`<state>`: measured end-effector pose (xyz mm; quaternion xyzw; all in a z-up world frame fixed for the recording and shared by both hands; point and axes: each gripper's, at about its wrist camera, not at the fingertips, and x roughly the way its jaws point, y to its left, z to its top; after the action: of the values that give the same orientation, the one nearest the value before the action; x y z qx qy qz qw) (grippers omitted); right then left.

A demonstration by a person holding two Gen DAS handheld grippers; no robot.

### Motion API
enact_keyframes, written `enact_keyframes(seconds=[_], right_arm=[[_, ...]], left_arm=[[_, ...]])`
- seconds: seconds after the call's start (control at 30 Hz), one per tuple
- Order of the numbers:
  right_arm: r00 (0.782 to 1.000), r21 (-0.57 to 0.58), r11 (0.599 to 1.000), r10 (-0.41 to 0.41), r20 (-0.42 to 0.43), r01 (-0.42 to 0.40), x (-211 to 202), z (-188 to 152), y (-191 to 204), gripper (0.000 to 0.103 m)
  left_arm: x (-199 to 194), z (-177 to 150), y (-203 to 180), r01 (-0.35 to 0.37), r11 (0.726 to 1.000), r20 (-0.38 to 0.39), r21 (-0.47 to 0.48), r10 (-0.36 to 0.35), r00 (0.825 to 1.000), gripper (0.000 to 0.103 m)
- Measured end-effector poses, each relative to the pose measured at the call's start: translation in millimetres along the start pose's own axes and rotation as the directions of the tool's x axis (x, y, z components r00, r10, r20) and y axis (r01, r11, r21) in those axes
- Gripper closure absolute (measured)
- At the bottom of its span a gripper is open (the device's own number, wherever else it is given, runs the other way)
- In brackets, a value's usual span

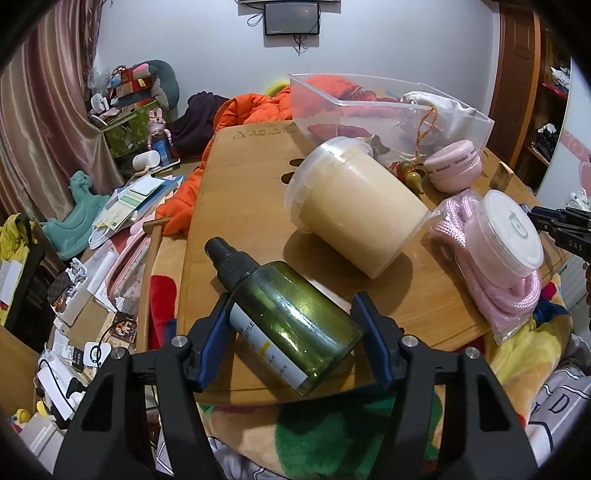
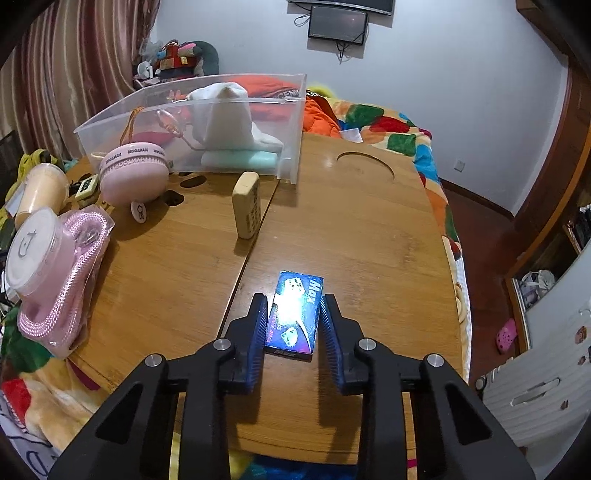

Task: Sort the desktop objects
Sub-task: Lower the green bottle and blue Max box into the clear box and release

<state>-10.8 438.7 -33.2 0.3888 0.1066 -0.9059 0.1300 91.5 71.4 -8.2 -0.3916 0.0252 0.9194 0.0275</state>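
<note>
Pale grey-white wall (image 2: pixel 443 85), dark wall-mounted screen (image 2: pixel 338 24) with dangling cables, pink-brown curtains (image 1: pixel 48 122) at left, dark wooden door frame (image 2: pixel 550 177), reddish floor (image 2: pixel 476 236), bed with colourful patchwork blanket (image 2: pixel 391 133), wooden bench (image 2: pixel 354 229) under bright overhead glare

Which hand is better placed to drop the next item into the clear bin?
Left, probably. The left gripper already has the green bottle between its fingers, seemingly gripped. The right gripper only straddles the blue box, which lies flat on the table, gap showing. The clear bin lies ahead of both.
</note>
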Motion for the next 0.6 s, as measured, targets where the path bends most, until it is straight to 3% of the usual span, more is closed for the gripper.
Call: enact_keyframes(seconds=[0.6], right_arm=[[0.997,0.058,0.997,0.05,0.05,-0.053,-20.0,10.6,-8.1,0.078]], left_arm=[[-27.6,27.4,-2.8,0.021,1.0,0.111,-0.005,-0.021,0.994,0.039]])
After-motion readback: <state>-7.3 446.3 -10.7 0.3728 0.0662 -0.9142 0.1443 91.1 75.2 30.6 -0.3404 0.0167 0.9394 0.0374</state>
